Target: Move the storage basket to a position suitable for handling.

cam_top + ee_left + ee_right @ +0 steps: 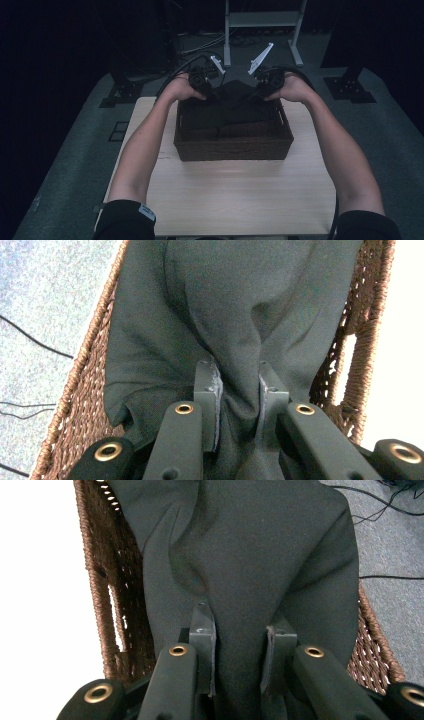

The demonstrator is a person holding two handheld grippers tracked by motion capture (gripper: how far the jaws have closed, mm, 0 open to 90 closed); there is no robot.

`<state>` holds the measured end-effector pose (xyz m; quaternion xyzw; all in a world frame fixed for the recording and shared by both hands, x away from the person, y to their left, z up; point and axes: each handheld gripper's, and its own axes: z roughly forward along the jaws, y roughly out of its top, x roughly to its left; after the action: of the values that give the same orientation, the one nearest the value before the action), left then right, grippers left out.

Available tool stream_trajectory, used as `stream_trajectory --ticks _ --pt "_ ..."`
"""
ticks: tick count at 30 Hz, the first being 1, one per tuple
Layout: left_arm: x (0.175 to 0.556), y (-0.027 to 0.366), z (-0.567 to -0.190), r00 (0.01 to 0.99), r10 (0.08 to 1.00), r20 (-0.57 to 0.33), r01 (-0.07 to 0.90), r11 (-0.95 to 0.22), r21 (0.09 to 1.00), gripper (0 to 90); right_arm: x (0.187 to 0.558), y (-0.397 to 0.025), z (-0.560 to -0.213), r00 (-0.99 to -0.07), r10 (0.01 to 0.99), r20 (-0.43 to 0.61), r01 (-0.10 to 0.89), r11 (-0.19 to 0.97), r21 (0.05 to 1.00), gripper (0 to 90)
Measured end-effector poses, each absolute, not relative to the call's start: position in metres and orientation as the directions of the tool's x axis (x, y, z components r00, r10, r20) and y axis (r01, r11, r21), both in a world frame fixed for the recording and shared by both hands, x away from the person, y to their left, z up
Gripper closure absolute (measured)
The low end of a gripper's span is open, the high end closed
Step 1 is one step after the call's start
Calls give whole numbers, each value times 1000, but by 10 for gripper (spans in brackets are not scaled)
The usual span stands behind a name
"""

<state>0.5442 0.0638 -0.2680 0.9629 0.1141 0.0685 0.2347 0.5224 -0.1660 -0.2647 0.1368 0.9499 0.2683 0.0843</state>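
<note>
Left gripper (239,390) and right gripper (239,632) each pinching dark cloth (235,102) at wicker basket's (232,147) far rim

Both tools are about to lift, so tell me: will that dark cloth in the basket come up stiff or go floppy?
Likely floppy: the dark cloth puckers into folds where the left tool and right tool pinch it. It will probably sag between them. The woven basket looks rigid and should probably stay put.

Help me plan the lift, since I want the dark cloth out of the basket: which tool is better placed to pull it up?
Neither clearly. The left tool and right tool each pinch a fold of the dark cloth at the far end of the wicker basket, so probably lift both together.
</note>
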Motion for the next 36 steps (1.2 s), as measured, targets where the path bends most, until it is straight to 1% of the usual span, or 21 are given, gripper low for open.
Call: stream_trajectory --ticks 4,12,22,31,36 --pt "544 65 -273 964 256 71 194 -861 470 760 523 -166 -267 -948 306 -82 220 821 526 717" --pt "544 63 -283 965 253 75 195 -875 444 760 524 -165 -282 -950 307 -58 231 815 531 717" --pt "543 61 -295 967 250 58 199 -873 445 760 522 -167 -293 -948 317 -40 250 814 524 717" --pt "542 61 -298 965 256 64 201 -871 447 759 522 -167 -295 -945 325 -34 260 813 521 717" --pt "542 63 -307 965 257 49 208 -869 449 760 522 -165 -301 -947 321 -29 262 818 513 716"
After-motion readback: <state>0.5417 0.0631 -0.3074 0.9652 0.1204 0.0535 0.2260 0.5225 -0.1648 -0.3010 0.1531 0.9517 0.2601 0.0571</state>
